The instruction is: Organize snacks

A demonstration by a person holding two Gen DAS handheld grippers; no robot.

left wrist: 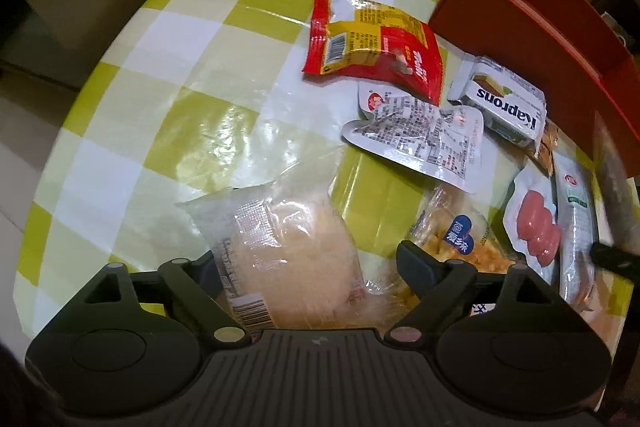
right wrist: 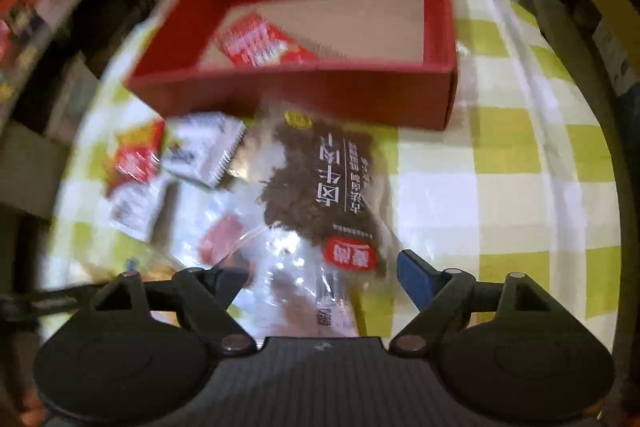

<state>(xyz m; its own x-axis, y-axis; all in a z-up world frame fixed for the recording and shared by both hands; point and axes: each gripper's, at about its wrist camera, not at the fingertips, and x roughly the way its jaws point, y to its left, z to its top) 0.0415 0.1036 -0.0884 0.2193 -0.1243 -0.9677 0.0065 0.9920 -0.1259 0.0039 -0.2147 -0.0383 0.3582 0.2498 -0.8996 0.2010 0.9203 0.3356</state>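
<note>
item: snack sorting on a round table (left wrist: 132, 131) with a green-and-white check cover.

left gripper (left wrist: 308, 263): we see its fingers spread wide around a clear-wrapped pale bun (left wrist: 288, 247) at the table's near edge; they are released, not pressing the wrap.

right gripper (right wrist: 320, 275): fingers also spread, astride the clear tail of a brown jerky pack (right wrist: 320, 187); we cannot tell if either pad touches the film. the view is motion-blurred.

red box (right wrist: 304, 91): open-topped, at the table's far edge in the right wrist view, with 1 red packet (right wrist: 260, 45) already inside.

loose stock in the left wrist view: red-and-yellow pouch (left wrist: 372, 47), white printed sachet (left wrist: 420, 131), kaprons wafer pack (left wrist: 504, 103), corn snack bag (left wrist: 460, 239), pink sausage pack (left wrist: 536, 227).

risks, as we judge them:
- slick, puffy film may slide out of closing fingers, and a hard squeeze could flatten the bun.
- the jerky pack would be held by its tail only, so it may swing and catch the box's near wall.
- the packs overlap, so lifting 1 may drag a neighbour toward the table's edge.
- both grippers work close together over the same pile and may collide.
</note>
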